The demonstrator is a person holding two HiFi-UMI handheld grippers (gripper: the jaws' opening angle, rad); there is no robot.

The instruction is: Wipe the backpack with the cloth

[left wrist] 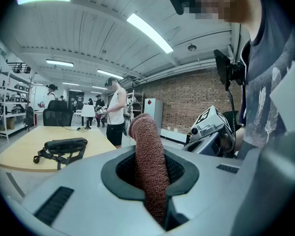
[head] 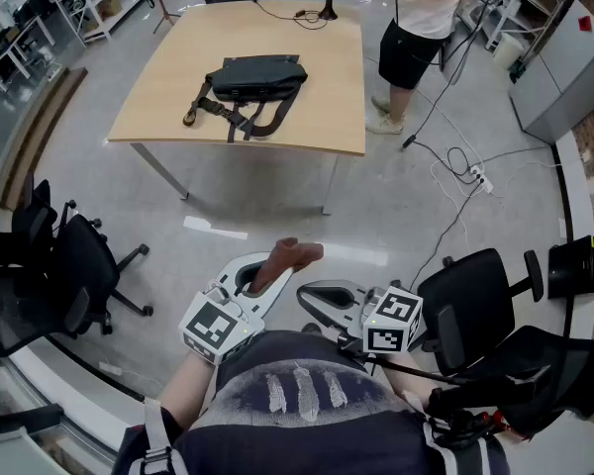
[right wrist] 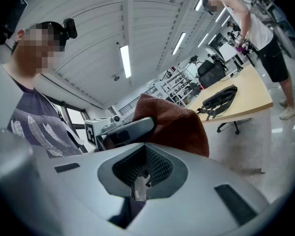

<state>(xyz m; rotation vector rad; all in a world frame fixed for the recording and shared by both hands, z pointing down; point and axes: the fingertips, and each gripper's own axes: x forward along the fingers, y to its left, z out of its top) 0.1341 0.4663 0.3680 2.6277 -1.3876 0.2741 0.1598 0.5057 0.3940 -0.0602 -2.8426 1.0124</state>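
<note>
A black backpack lies flat, straps toward me, on a light wooden table far ahead. It also shows small in the left gripper view and the right gripper view. My left gripper is held close to my body, shut on a reddish-brown cloth that sticks up between its jaws. Just to its right, my right gripper is shut with nothing in it. The right gripper view shows the cloth bunched just ahead of it.
A person stands at the table's far right corner. A lamp base and a cable sit on the tabletop. Black office chairs stand at my left and right. Cables and a power strip trail on the floor.
</note>
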